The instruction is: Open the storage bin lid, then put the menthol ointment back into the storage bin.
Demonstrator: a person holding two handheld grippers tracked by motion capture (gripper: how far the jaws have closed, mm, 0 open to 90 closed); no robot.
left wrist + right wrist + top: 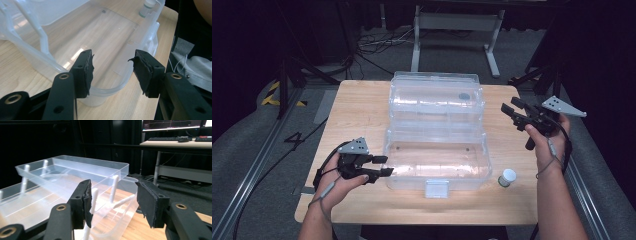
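Clear plastic box [437, 160] sits mid-counter [357, 105], lid tipped back, interior hard to read through glare; dark round spot on the lid unidentifiable. Left gripper [384, 166] at the box's near-left corner, fingers [85, 71] spread wide, holding nothing, rim between them. Right gripper [511, 107] raised beside the lid, fingers [83, 202] wide, empty. Small white-capped bottle [507, 177] stands just right of the box.

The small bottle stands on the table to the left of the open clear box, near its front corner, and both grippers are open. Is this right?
Not quite. The small bottle stands to the right of the clear box, as the high view shows. The rest holds: left gripper and right gripper are open.
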